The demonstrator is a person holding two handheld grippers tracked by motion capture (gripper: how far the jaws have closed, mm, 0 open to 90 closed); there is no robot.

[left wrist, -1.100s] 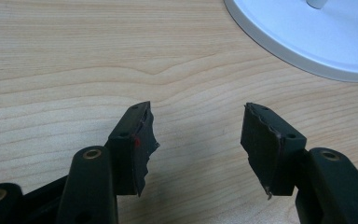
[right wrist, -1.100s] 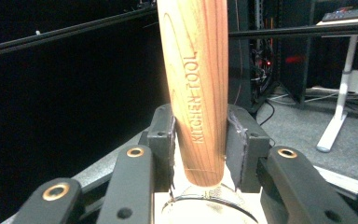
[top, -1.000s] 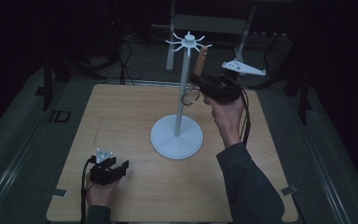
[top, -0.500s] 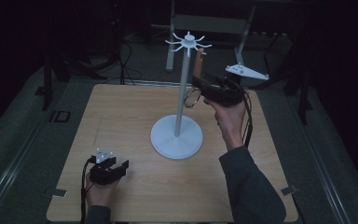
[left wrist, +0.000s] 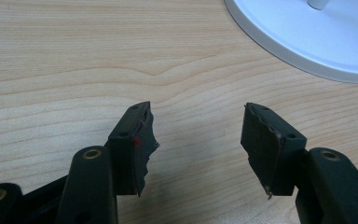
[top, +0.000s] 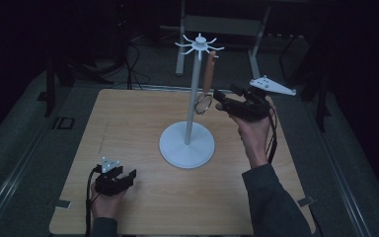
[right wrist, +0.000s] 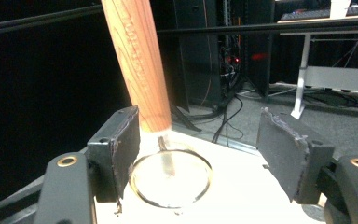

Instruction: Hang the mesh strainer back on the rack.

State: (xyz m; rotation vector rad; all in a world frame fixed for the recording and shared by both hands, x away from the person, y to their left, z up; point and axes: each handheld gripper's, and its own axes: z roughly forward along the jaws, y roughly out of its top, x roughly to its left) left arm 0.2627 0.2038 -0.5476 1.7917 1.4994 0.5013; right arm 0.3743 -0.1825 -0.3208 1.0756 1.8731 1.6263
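while the strainer (top: pixel 206 88) hangs by its wooden handle from a hook of the white stand (top: pixel 187 143), its wire ring low beside the pole, my right tongs (top: pixel 218 96) have just been opening and now stand wide, the ring and handle end between the pads (right wrist: pixel 123 140) but not pressed. my left tongs (top: pixel 128 174) rest wide and empty on the bench (top: pixel 128 118), near the stand's base. i judge the risk is in drawing back: a pad could catch the ring, swing the strainer off its hook, or tip the stand.
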